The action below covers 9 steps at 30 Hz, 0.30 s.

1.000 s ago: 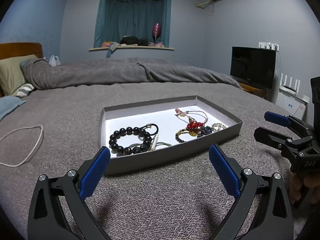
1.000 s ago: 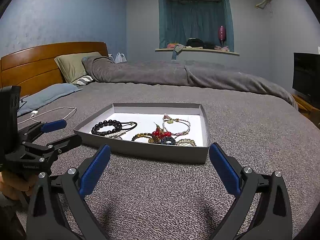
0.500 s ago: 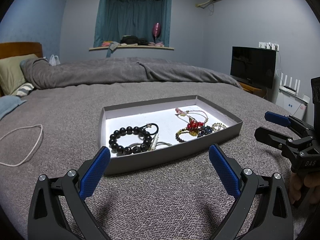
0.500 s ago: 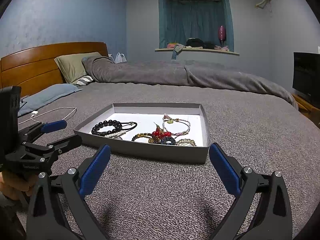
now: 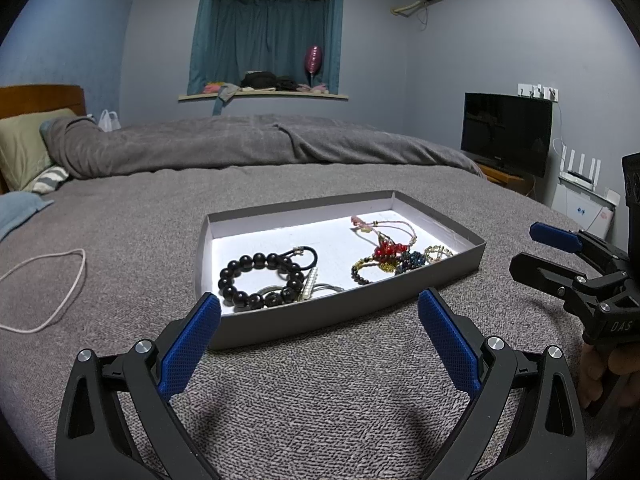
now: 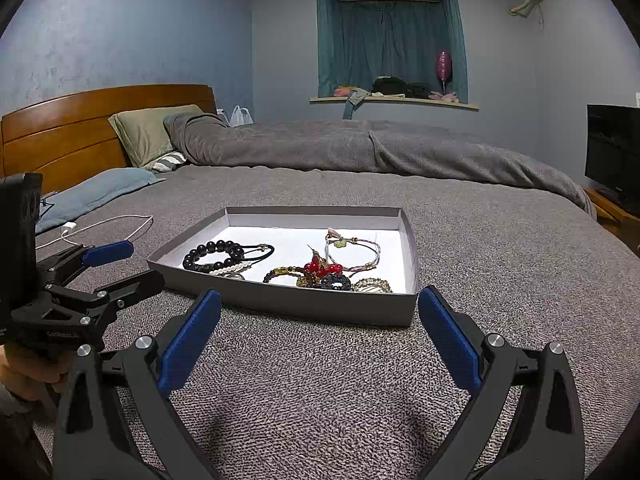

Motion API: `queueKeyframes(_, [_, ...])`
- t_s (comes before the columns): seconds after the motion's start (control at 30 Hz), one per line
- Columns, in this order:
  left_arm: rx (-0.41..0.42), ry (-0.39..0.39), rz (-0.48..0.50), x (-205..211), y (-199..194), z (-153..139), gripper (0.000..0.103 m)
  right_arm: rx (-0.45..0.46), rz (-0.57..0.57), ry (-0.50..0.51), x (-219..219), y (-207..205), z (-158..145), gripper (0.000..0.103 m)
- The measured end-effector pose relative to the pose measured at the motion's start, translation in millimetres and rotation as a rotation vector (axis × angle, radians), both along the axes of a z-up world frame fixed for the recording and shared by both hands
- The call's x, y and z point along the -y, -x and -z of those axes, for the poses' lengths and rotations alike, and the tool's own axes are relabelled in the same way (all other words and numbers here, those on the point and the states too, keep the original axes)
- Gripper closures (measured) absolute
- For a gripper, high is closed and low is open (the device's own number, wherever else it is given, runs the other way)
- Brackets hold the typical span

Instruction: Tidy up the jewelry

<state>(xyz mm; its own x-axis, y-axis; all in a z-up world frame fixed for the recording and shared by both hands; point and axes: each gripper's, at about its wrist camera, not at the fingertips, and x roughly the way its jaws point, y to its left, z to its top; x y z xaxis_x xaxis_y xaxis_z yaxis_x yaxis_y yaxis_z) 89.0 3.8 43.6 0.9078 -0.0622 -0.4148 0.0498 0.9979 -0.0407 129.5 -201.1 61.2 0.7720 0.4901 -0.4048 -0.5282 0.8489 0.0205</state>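
A grey bedspread (image 5: 120, 220) covers the bed, and on it sits a shallow grey tray (image 5: 344, 312) with a white floor. Short of the tray's near wall, the left gripper (image 5: 318, 340) and the right gripper (image 6: 319, 338) hover over the cover, each with jaws spread wide and nothing between them. Inside the tray, a black bead bracelet (image 5: 256, 278) lies at the left end, touching a black hair tie (image 5: 306, 254); a tangle of red, gold and blue beaded bracelets (image 5: 390, 258) lies toward the right.
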Motion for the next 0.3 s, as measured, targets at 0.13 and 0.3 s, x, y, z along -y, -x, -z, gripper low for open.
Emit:
queueKeyframes(0.13, [-0.007, 0.006, 0.000, -0.8, -1.0, 1.1, 0.005, -0.001, 0.000, 0.001, 0.3, 0.0, 0.0, 0.006])
queueKeyframes(0.3, [-0.018, 0.011, -0.002, -1.2, -2.0, 3.4, 0.005, 0.000, 0.000, 0.000, 0.2, 0.0, 0.1, 0.006])
